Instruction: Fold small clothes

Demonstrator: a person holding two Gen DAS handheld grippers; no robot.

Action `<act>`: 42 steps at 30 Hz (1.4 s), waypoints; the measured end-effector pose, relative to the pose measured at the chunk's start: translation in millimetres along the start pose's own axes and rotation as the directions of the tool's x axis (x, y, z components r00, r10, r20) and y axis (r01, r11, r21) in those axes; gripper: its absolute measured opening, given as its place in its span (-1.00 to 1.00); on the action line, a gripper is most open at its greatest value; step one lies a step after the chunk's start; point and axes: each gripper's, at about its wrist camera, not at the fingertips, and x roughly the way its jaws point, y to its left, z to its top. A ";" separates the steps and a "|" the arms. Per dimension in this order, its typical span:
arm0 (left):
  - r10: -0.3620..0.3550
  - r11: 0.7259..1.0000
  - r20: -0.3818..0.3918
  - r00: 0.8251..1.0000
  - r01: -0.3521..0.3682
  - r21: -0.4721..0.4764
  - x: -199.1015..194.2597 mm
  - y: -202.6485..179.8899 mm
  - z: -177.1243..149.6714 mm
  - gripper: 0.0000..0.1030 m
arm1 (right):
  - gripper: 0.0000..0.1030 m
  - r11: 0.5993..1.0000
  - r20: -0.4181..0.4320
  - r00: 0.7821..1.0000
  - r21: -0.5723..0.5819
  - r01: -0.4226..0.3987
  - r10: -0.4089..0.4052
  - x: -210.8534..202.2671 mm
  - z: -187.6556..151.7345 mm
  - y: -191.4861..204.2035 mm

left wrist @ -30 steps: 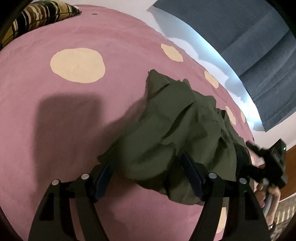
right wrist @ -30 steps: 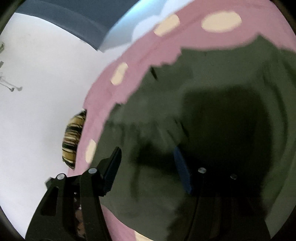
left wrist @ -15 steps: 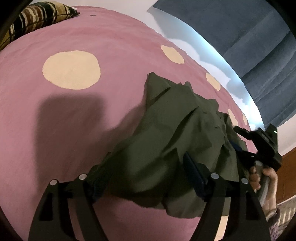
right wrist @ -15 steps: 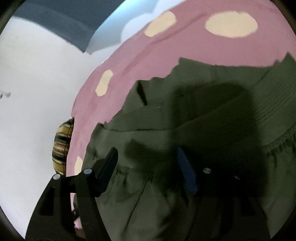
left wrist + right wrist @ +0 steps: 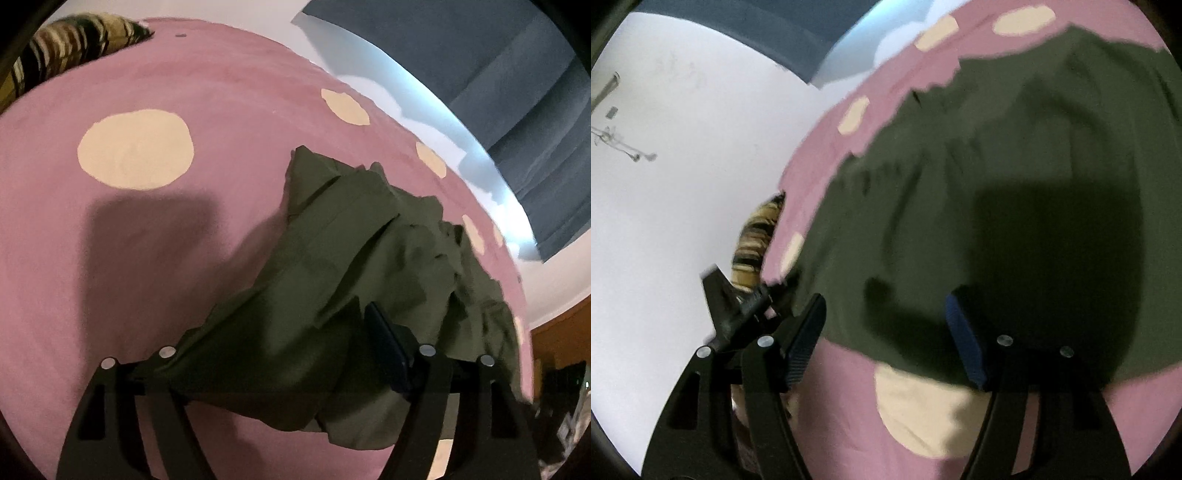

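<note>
- The olive-green garment (image 5: 354, 266) lies crumpled on the pink bedspread (image 5: 155, 266) with cream dots; in the left wrist view it runs from the frame's centre down toward 5 o'clock.
- Left gripper (image 5: 280, 354): its jaws have just been closing a little, with a lifted fold of the garment draped between them and over the left finger. The blue pad of the right finger (image 5: 388, 347) shows, the other is hidden under cloth (so whether the pads actually press the fabric I cannot tell).
- Right gripper (image 5: 886, 332): its jaws have just been opening and stand wide apart. The near hem of the garment (image 5: 997, 184) lies between the fingertips, and neither pad presses on it; below the hem a cream dot (image 5: 923, 410) of the bedspread (image 5: 834, 406) shows at 6 o'clock.
- In the right wrist view the garment fills the frame from the centre out to 3 o'clock, blurred.
- A striped pillow (image 5: 66, 48) sits at 10 o'clock in the left view, at the bed's far edge.
- Blue curtains (image 5: 498, 81) hang at 1 o'clock beyond the bed.
- The left gripper (image 5: 738, 306) shows at 8 o'clock in the right view, just beside the garment's edge.
</note>
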 end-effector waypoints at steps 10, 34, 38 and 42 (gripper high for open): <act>0.097 0.991 0.021 0.995 -0.099 0.085 2.4 -18.0 1.6 -0.62 | 0.39 0.994 0.051 0.998 -0.101 0.043 -0.038 9.9 -15.0 3.4; 0.133 0.944 0.185 0.974 -0.182 0.277 -47.3 -124.4 6.3 -0.81 | 0.46 0.976 0.078 0.997 -0.217 0.019 -0.002 6.5 -40.1 9.9; 0.136 0.923 0.226 0.965 -0.206 0.324 -55.9 -152.7 1.5 -0.82 | 0.46 0.985 0.075 0.996 -0.167 -0.034 0.048 -8.5 -39.4 4.5; 0.115 0.899 0.267 0.957 -0.214 0.382 -66.1 -188.1 -5.6 -0.83 | 0.46 0.988 0.099 0.994 -0.155 -0.020 0.036 -28.3 -38.6 -4.7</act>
